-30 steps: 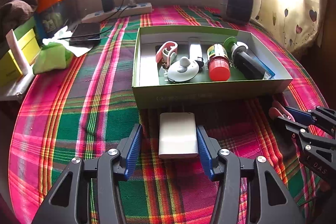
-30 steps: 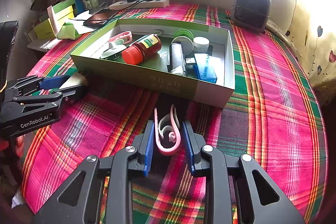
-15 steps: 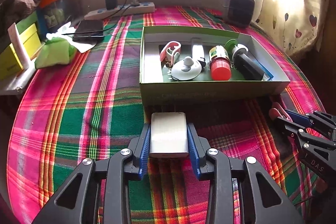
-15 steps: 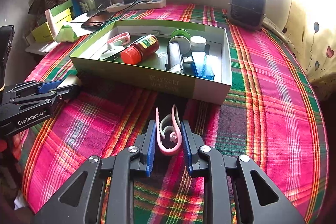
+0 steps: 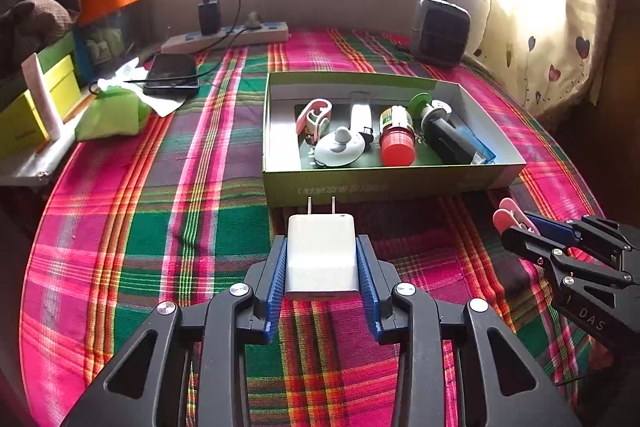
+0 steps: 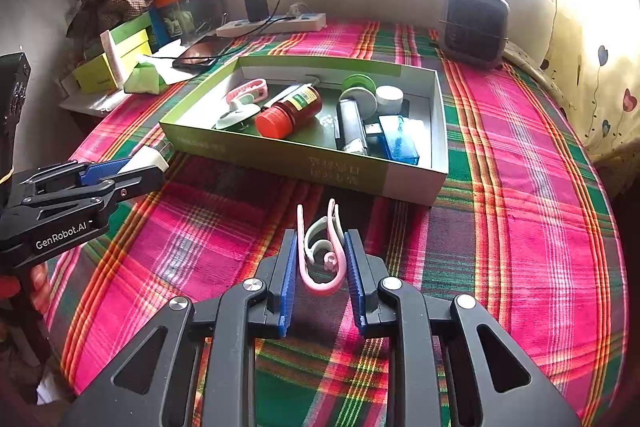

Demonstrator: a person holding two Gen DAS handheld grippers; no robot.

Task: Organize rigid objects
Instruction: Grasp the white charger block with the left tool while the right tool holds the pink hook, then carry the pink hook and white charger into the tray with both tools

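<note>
My left gripper [image 5: 321, 243] is shut on a white charger plug [image 5: 321, 259], held above the plaid cloth with its two prongs pointing at the green box [image 5: 384, 183]. My right gripper [image 6: 320, 241] is shut on a pink and white clip [image 6: 320, 285], just in front of the box's near wall [image 6: 280, 155]. The box holds a red-capped bottle [image 6: 288, 111], another pink clip [image 6: 248, 91], a white round piece [image 5: 340, 147], a blue item [image 6: 396, 139] and other small things. In the left wrist view the right gripper [image 5: 532, 227] shows at the right edge.
A power strip [image 5: 228, 37] with a black adapter and a phone [image 5: 172, 73] lie at the back left. A small dark heater [image 5: 442, 31] stands behind the box. A green pouch [image 5: 112, 111] and yellow boxes [image 5: 32, 107] sit at the left edge.
The left gripper closed on the white charger and raised it off the cloth, so its prongs now show. The right gripper tightened on the pink clip and lifted it slightly.
</note>
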